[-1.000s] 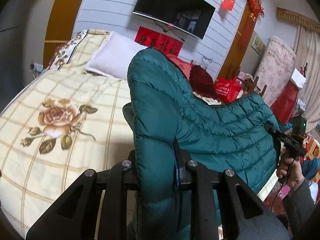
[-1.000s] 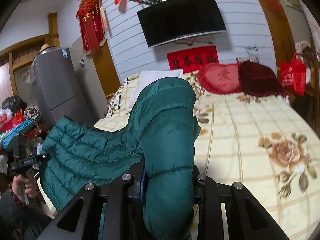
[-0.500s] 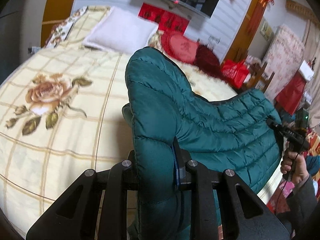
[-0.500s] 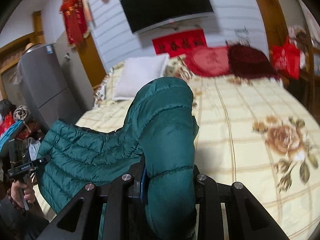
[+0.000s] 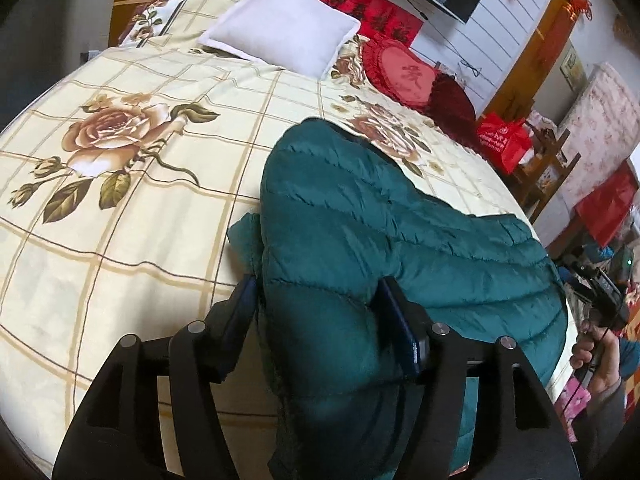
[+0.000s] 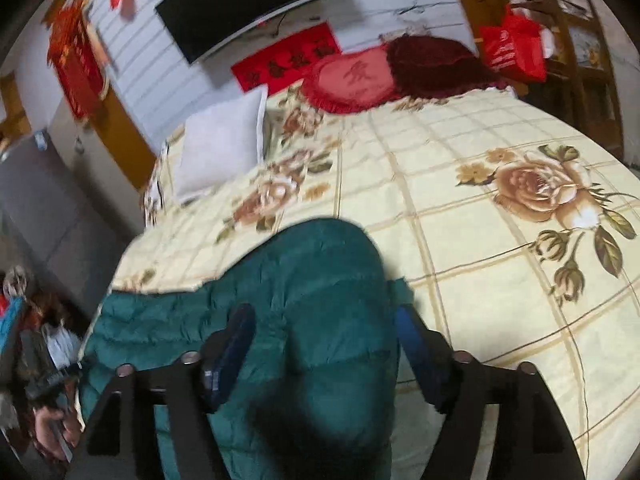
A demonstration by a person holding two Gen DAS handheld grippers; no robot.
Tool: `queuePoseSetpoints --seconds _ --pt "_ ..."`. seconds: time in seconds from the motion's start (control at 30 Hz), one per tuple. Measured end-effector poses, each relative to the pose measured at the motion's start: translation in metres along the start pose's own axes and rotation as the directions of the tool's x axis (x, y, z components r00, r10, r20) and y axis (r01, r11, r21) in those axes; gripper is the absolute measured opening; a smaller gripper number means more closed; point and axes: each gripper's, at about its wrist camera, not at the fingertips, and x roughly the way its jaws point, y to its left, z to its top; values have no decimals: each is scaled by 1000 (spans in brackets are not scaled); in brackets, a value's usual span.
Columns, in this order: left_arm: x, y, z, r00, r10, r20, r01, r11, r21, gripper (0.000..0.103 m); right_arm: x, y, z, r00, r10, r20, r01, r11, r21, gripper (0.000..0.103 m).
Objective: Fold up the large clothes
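Blur smears my right view, yet I see both tools, left tool and right tool, spread apart around the teal jacket at lower centre on the bed.

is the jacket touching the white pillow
Apart. The left wrist view shows the jacket lying near the foot of the bed, with a wide stretch of bare bedspread between it and the pillow.
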Motion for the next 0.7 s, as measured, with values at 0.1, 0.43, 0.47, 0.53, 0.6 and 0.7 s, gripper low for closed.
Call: queuePoseSetpoints --seconds 0.1,0.43,0.47,0.53,0.6,0.7 --pt "-10 2 2 999 28 32 -28 1000 2 62 -7 7 2 999 -22 25 22 999 -26 73" --pt "-66 29 2 950 191 246 -167 979 -115 62 -17 33 -5 995 -78 61 83 993 -88 73" --pt "-73 24 1 943 173 283 -149 983 -103 62 -18 36 -7 994 -83 65 88 992 -89 73" --pt "-79 13 -1 937 139 320 -124 990 -69 63 -19 41 -11 993 -98 69 104 990 -93 73" --pt "-76 0 -1 940 110 324 -107 994 -29 63 -21 46 -17 992 -106 73 113 989 -98 73" --pt "-61 -16 -2 951 96 293 -103 995 8 63 -28 64 -30 991 -96 92 108 984 -140 73"
